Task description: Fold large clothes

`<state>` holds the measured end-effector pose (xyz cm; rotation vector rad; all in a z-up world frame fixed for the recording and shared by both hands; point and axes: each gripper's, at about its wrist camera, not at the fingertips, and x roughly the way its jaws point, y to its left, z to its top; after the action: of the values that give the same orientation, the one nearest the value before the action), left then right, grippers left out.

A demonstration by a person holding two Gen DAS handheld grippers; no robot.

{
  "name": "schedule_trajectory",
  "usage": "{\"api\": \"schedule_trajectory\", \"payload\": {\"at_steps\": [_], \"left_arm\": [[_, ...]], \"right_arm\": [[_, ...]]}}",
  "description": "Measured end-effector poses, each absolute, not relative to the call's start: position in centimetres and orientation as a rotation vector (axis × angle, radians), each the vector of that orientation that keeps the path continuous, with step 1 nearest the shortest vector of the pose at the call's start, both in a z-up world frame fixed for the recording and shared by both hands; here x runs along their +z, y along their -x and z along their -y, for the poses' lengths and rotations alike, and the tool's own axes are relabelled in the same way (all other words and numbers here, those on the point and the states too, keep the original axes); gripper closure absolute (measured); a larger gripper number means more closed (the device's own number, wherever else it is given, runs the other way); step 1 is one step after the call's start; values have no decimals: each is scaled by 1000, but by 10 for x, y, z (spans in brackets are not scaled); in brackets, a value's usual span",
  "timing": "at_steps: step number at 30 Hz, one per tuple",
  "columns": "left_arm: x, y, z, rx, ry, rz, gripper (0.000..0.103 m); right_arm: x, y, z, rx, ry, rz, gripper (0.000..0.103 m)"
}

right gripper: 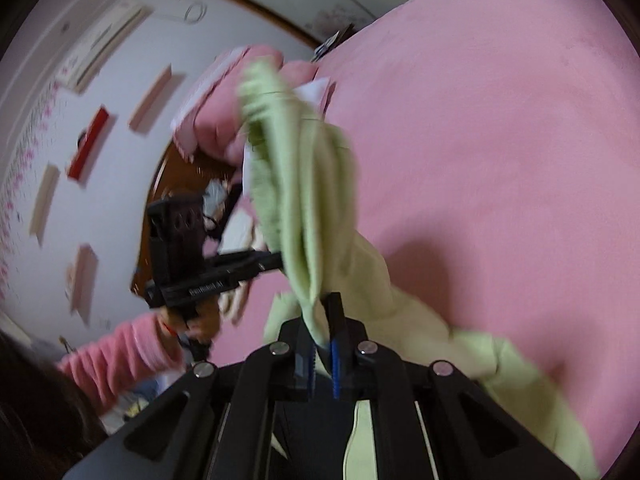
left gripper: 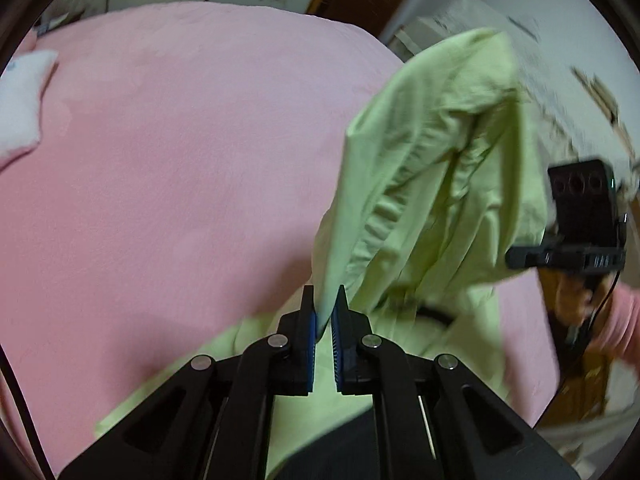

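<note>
A light green garment [left gripper: 432, 168] hangs lifted above a pink bed [left gripper: 180, 152], stretched between both grippers. My left gripper [left gripper: 325, 300] is shut on one edge of the green cloth, which rises up and to the right from its blue pads. In the right wrist view my right gripper [right gripper: 322, 312] is shut on another edge of the green garment [right gripper: 304, 200], and the rest trails down to the lower right. The right gripper's body [left gripper: 576, 224] shows at the right of the left wrist view. The left gripper's body [right gripper: 200, 260] shows at the left of the right wrist view, held by a pink-sleeved arm [right gripper: 120, 356].
The pink bed cover [right gripper: 500, 160] fills most of both views. A white pillow [left gripper: 24, 100] lies at the bed's far left. Pink bedding [right gripper: 224, 112] is piled near the headboard. A wall with small shelves [right gripper: 92, 144] and an air conditioner [right gripper: 104, 48] lies beyond the bed.
</note>
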<state>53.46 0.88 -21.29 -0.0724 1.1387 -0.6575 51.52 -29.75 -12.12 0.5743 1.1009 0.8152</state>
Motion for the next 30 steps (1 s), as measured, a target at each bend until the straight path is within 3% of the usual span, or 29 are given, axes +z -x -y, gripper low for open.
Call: {"api": "schedule_trajectory", "payload": {"at_steps": [3, 6, 7, 10, 12, 14, 16, 21, 30], "left_arm": [[-214, -500, -14, -649, -18, -1115, 98], [-228, -467, -15, -606, -124, -1086, 89], [-234, -455, -17, -590, -159, -1082, 84], [-257, -432, -27, -542, -248, -1105, 77], [-276, -420, -26, -514, -299, -1139, 74], [-289, -411, -28, -479, -334, -1182, 56], [-295, -405, -37, -439, -346, -1207, 45], [-270, -392, -66, -393, -255, -1216, 44], [-234, -373, -18, -473, -40, -1181, 43]], "right_arm": [[-123, -488, 296, 816, -553, -1114, 95], [-136, -461, 302, 765, -532, -1122, 95], [-143, -457, 301, 736, -532, -1133, 91], [-166, -436, 303, 651, -545, -1186, 55], [-180, -422, 305, 613, -502, -1235, 46], [-191, -412, 306, 584, -422, -1292, 35], [-199, -405, 305, 557, -354, -1352, 34], [-196, -387, 301, 523, -271, -1389, 34], [-129, -367, 279, 586, -383, -1070, 34]]}}
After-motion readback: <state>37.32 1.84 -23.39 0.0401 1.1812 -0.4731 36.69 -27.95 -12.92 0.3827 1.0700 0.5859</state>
